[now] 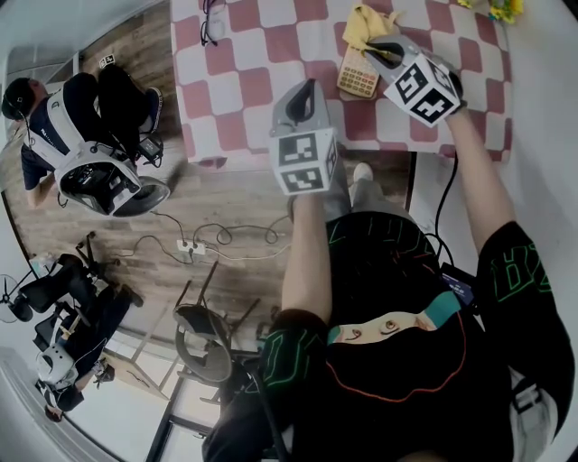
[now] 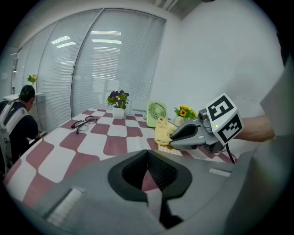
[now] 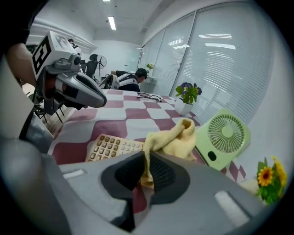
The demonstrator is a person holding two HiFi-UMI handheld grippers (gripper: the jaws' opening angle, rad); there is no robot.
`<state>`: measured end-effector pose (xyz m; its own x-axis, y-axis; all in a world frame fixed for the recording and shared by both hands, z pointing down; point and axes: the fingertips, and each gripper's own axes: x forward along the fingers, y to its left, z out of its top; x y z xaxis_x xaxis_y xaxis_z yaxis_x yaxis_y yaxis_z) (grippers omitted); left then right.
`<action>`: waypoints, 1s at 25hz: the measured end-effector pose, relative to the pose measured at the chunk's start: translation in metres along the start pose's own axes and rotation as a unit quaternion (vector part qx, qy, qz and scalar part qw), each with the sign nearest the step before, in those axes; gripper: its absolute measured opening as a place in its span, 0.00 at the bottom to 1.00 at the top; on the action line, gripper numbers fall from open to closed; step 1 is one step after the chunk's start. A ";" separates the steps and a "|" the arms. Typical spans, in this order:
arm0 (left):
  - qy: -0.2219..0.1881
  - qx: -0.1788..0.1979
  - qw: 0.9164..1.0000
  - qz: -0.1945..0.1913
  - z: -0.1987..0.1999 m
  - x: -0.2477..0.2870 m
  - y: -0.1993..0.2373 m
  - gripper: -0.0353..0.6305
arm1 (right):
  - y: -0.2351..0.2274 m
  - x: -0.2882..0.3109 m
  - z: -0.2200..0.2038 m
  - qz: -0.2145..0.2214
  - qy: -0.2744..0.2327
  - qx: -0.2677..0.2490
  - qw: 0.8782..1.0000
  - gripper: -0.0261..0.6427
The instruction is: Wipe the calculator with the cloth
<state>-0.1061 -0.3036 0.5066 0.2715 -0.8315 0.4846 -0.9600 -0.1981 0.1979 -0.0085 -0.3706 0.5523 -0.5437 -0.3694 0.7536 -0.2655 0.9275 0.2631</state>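
A beige calculator (image 1: 358, 79) lies on the red-and-white checked table (image 1: 262, 54), its keys facing up (image 3: 112, 147). A yellow cloth (image 1: 366, 27) rests bunched over its far end. My right gripper (image 1: 384, 50) is shut on a hanging corner of the cloth (image 3: 177, 137), which runs up from between the jaws (image 3: 149, 170). My left gripper (image 1: 305, 95) hovers over the table's near edge, left of the calculator. Its jaws (image 2: 148, 160) are shut with nothing between them. From the left gripper view, the right gripper (image 2: 177, 137) sits against the cloth (image 2: 161, 131).
A green desk fan (image 3: 225, 137) stands just behind the cloth. Eyeglasses (image 1: 213, 23) lie at the table's far left, a potted plant (image 2: 118, 98) and a sunflower pot (image 3: 268, 176) at the back. A seated person (image 1: 63, 135) and office chairs are off to the left.
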 end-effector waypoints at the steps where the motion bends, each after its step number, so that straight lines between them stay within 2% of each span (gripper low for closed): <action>1: 0.000 -0.001 1.000 0.001 -0.001 -0.001 0.000 0.07 | 0.004 0.000 0.000 0.000 -0.001 0.001 1.000 0.09; 12: -0.005 -0.006 1.000 0.018 -0.017 -0.016 0.001 0.07 | 0.036 -0.004 0.000 0.006 -0.005 0.002 1.000 0.09; 18: -0.018 -0.015 0.999 0.023 -0.005 -0.023 -0.003 0.07 | 0.045 -0.015 0.007 0.016 -0.011 -0.005 1.000 0.09; 25: -0.019 -0.025 0.999 0.034 0.001 -0.005 0.002 0.07 | 0.040 -0.007 0.006 0.029 -0.009 -0.004 1.000 0.09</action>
<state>-0.1091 -0.3005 0.5038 0.2019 -0.8612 0.4665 -0.9713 -0.1147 0.2086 -0.0200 -0.3315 0.5537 -0.5726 -0.3163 0.7564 -0.2270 0.9477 0.2245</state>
